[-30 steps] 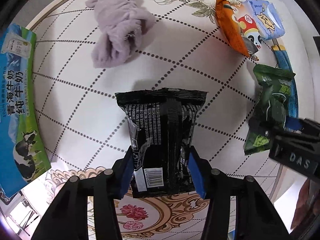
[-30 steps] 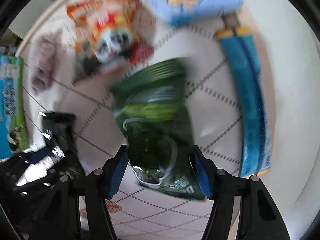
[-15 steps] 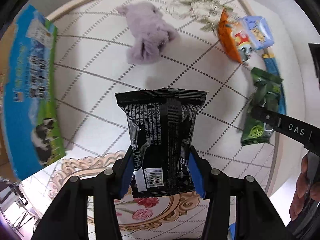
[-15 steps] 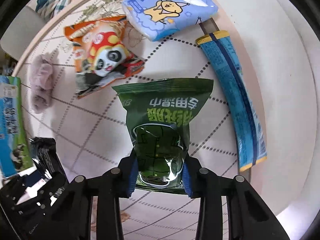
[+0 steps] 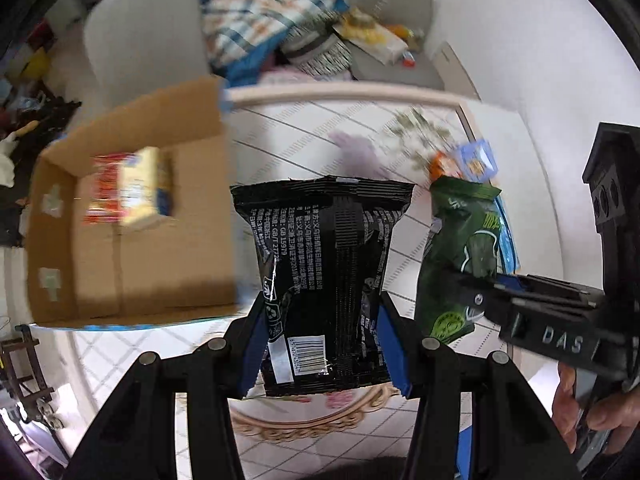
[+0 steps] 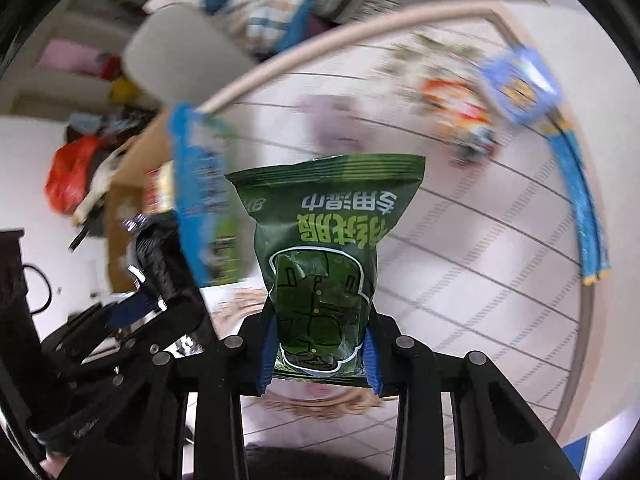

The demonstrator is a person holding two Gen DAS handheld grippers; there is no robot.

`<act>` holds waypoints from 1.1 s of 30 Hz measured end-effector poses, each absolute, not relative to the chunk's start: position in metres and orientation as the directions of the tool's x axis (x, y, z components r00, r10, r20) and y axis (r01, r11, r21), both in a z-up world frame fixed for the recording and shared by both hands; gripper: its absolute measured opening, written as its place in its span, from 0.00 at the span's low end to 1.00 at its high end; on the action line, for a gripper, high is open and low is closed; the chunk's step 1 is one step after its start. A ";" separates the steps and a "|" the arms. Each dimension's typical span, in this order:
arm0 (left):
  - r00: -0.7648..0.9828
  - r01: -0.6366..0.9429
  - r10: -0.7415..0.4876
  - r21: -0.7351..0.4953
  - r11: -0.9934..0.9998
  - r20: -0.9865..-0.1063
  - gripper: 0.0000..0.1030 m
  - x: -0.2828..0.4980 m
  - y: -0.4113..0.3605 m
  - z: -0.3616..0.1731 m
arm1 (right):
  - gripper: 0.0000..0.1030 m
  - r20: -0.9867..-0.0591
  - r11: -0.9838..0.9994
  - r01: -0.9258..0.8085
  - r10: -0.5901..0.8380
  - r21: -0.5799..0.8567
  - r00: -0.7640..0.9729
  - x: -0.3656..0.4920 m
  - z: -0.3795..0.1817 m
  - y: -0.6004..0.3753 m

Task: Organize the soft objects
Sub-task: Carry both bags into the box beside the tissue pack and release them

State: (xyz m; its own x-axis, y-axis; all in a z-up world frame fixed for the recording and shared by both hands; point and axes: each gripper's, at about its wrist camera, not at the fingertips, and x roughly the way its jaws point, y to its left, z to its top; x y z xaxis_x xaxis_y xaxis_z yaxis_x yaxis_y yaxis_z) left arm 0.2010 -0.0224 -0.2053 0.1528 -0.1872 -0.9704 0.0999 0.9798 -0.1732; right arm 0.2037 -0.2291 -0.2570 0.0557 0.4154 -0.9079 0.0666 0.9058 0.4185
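Observation:
My left gripper point(image 5: 322, 344) is shut on a black packet point(image 5: 324, 264) and holds it upright above the table. My right gripper point(image 6: 318, 354) is shut on a green packet point(image 6: 324, 256), also lifted; it shows at the right of the left wrist view point(image 5: 460, 256). An open cardboard box point(image 5: 132, 248) stands to the left with a red and yellow pack point(image 5: 128, 188) inside. A purple cloth point(image 6: 332, 120), an orange snack bag point(image 6: 460, 104), a light blue pack point(image 6: 520, 84) and a long blue strip point(image 6: 584, 208) lie blurred on the table.
The white round table point(image 6: 500, 280) has a dotted grid and a beige rim. Grey chairs point(image 5: 144, 32) piled with plaid cloth point(image 5: 256, 12) and clutter stand behind it. The box's blue milk-print side point(image 6: 196, 196) shows left of the green packet.
Both grippers have risen and tilted up from the table with their packets. The right gripper closed on the green packet and lifted it. The open box and the chairs have come into view.

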 end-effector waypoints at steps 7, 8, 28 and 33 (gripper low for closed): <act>0.225 0.026 -0.112 -0.109 0.994 -0.968 0.46 0.212 0.067 -0.179 | 0.36 -0.891 0.892 -0.078 0.451 0.446 0.056 0.217 -0.219 -0.114; 0.231 0.015 -0.100 -0.099 0.995 -0.968 0.46 0.214 0.080 -0.176 | 0.36 -0.890 0.889 -0.090 0.454 0.448 0.052 0.221 -0.216 -0.096; 0.069 -0.068 0.076 0.071 0.995 -0.995 0.46 0.334 0.255 -0.286 | 0.36 -0.969 0.968 -0.040 0.247 0.247 -0.004 0.324 -0.299 0.051; 0.013 -0.056 0.089 0.088 0.995 -0.996 0.47 0.353 0.264 -0.320 | 0.36 -0.977 0.976 -0.033 0.213 0.213 -0.021 0.336 -0.323 0.061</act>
